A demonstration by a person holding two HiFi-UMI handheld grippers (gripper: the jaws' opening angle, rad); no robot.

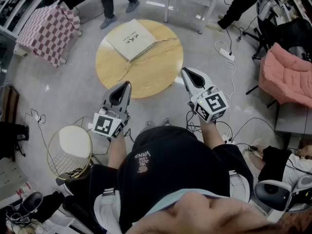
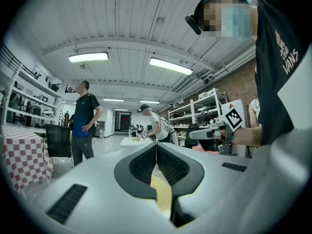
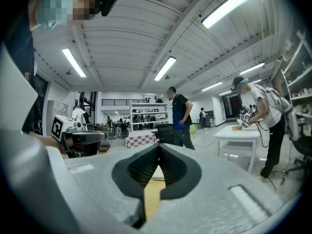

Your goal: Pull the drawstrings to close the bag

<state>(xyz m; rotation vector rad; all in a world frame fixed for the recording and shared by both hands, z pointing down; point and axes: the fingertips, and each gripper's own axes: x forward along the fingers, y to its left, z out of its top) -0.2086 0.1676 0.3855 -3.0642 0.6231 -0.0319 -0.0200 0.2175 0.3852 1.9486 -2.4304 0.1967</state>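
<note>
The left gripper (image 1: 127,84) and the right gripper (image 1: 185,71) are both clenched, jaws fully together with nothing between them. They are held level, side by side, at the near edge of the round table (image 1: 161,74). The bag (image 1: 131,38) lies flat on the far half of the table, well apart from both grippers, with one drawstring (image 1: 165,39) trailing to the right.

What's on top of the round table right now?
On the round table lies only a flat cream drawstring bag, toward the far side, its cords trailing across the wood. Anything under or inside the bag is covered.
</note>
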